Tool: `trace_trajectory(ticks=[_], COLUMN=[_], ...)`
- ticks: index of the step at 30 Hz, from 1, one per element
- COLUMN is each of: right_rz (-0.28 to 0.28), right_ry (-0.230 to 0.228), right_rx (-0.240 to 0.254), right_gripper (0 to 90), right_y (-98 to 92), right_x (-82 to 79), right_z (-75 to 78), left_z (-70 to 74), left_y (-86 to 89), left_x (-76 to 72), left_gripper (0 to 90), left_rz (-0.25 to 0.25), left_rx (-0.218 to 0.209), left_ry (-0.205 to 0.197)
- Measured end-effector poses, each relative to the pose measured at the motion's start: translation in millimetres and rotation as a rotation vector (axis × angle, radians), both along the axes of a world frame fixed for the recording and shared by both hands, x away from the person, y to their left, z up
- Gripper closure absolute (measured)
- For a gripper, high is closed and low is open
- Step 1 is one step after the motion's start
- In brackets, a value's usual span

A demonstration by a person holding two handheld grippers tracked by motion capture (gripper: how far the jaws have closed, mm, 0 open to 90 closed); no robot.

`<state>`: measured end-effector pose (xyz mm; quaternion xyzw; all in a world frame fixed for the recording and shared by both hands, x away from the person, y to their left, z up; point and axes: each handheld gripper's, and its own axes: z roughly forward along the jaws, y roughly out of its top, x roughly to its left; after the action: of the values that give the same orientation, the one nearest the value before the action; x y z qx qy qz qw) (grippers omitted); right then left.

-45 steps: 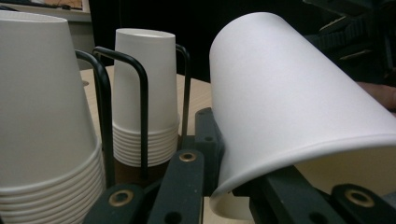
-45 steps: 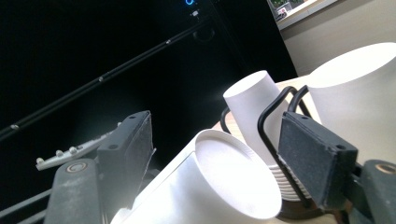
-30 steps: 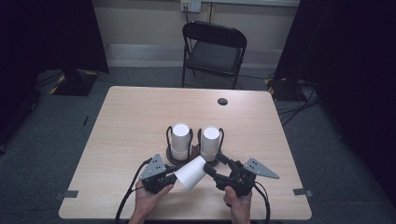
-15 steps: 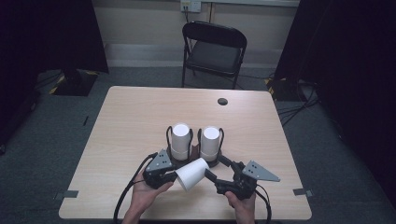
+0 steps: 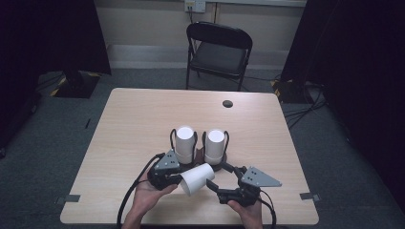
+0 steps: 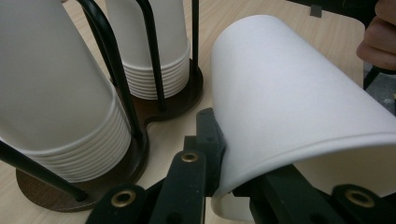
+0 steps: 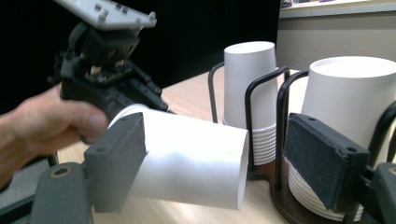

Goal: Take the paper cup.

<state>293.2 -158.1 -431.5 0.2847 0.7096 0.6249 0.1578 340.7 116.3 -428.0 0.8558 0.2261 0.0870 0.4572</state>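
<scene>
The left gripper (image 5: pixel 177 179) had its fingers (image 6: pixel 211 140) clamped on the rim of a single white paper cup (image 5: pixel 196 179), one finger inside the mouth and one outside, so the cup lay on its side with its closed base pointing toward the right gripper (image 5: pixel 223 183). That pinch on the rim seemed meant to carry the cup alone. The right gripper's fingers (image 7: pixel 116 158) stood apart on either side of the cup's base end without pressing it; they had just been opening, apparently to hand the cup over.

The cup hung just above the desk (image 5: pixel 133 124) near its front edge, in front of a dark wire cup holder (image 5: pixel 217 165) with two upside-down stacks of paper cups: the left stack (image 5: pixel 185 142) and the right stack (image 5: pixel 215 145). A folding chair (image 5: pixel 220 52) stood beyond the far edge.

Compared with a second before, the left hand and cup sat nearly where they were, and the right fingers no longer closed around the cup.
</scene>
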Motion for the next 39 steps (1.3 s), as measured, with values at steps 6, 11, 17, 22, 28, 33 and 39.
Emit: trace_trajectory(ticks=[6, 11, 17, 22, 28, 33, 39], right_rz=[0.017, 0.023, 0.062, 0.073, 0.083, 0.101, 0.113], right_ry=[-0.015, -0.036, -0.056, -0.100, -0.159, -0.201, -0.243], right_rx=[-0.069, -0.167, -0.267, -0.354, -0.472, -0.539, -0.620], right_gripper=[17.9, 15.5, 15.2, 16.4, 14.8, 14.9, 13.4], right_y=[3.6, 8.8, 17.2, 24.7, 35.8, 44.3, 54.7], right_x=[-0.7, -3.0, -5.7, -7.7, -8.5, -11.0, -13.3], right_z=[2.9, 2.5, 0.2, 1.7, 0.5, -1.6, -5.1], left_z=[4.4, 9.3, 10.8, 11.5, 13.2, 10.5, 10.5], left_y=[-2.5, -6.4, -5.7, -5.6, -7.5, -10.9, -10.2], left_x=[2.3, 5.5, 8.9, 11.5, 15.1, 15.3, 16.4], left_gripper=[85.9, 86.1, 86.0, 86.2, 86.1, 86.2, 86.4], left_rz=[-0.018, -0.055, -0.042, -0.033, -0.045, -0.067, -0.069], left_rx=[0.036, 0.089, 0.094, 0.106, 0.131, 0.151, 0.172], left_ry=[0.019, 0.047, 0.074, 0.096, 0.123, 0.149, 0.165])
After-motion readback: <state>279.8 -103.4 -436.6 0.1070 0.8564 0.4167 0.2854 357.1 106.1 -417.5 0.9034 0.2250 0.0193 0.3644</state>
